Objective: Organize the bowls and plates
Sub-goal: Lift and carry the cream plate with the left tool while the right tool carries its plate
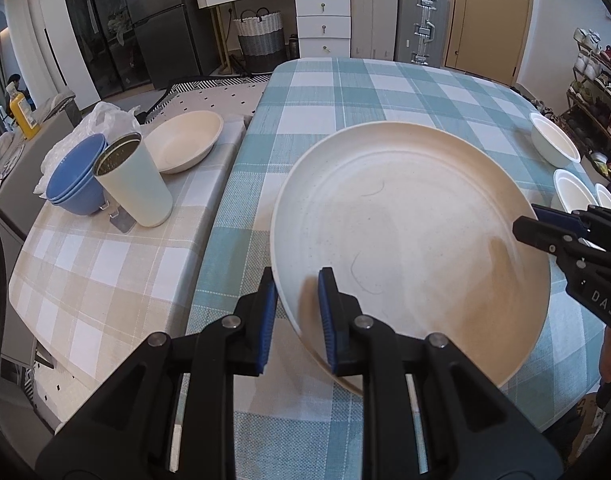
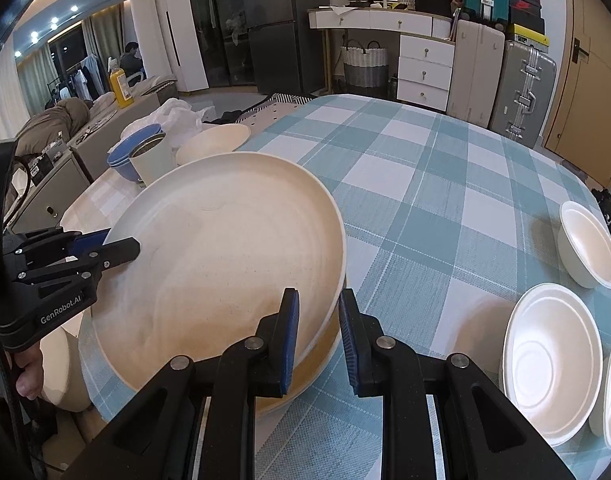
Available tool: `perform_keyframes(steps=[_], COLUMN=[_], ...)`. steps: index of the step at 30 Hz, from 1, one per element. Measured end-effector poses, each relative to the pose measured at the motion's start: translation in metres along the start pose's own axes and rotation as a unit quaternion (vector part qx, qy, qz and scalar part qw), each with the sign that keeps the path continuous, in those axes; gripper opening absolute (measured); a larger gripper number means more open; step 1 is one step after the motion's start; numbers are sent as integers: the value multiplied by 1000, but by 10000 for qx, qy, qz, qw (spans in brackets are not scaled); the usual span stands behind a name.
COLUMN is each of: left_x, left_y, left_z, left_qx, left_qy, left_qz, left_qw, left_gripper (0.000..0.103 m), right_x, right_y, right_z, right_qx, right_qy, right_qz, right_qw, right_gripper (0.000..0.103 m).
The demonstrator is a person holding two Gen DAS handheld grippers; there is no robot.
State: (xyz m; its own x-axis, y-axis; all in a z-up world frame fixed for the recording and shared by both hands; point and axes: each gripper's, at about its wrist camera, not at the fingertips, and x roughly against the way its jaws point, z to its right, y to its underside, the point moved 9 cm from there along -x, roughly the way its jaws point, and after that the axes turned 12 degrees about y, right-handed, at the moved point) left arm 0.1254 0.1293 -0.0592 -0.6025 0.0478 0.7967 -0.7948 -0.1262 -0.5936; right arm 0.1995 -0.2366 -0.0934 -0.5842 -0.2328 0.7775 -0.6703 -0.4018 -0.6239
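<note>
Both grippers straddle the rim of one large cream plate (image 1: 405, 240), which fills the centre of the left wrist view and the centre left of the right wrist view. The left gripper (image 1: 295, 316) has one blue pad outside the rim and one inside, at the lower centre of its frame; a small gap shows at each pad, so the pictures do not settle whether the jaws are clenched on the rim or released. The right gripper (image 2: 317, 336) stands the same way on the opposite rim, and its state is likewise uncertain. In the right wrist view a second plate (image 2: 305, 384) shows beneath the first, so the step appears to be stacking or unstacking; which one cannot be told. To do it well, both pads should bear squarely on the rim before any lift, and both ends should move together to keep the plate level. The smooth rim is likely to slip under a light grip. White bowls (image 2: 553, 364) lie at the right edge of the table (image 2: 425, 184); blue bowls (image 1: 75, 180) and a cup (image 1: 135, 184) sit at the left.
</note>
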Motion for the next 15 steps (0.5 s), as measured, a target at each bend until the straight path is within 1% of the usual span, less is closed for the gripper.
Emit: perform_keyframes(steps=[4, 8, 15], left_x=[-6, -12, -19], left_y=[4, 5, 9], left_z=[-1, -2, -3], left_qx=[-1, -4, 7], left_qy=[-16, -74, -74], left_qz=[-34, -58, -98], left_qw=[10000, 10000, 9999], left_gripper=[17, 18, 19], right_x=[-5, -9, -11], right_y=[2, 5, 9], right_z=[0, -3, -4], right_qx=[25, 134, 128], right_qy=[38, 183, 194], right_qz=[-32, -20, -63], right_qw=[10000, 9997, 9997], right_gripper=[21, 21, 21])
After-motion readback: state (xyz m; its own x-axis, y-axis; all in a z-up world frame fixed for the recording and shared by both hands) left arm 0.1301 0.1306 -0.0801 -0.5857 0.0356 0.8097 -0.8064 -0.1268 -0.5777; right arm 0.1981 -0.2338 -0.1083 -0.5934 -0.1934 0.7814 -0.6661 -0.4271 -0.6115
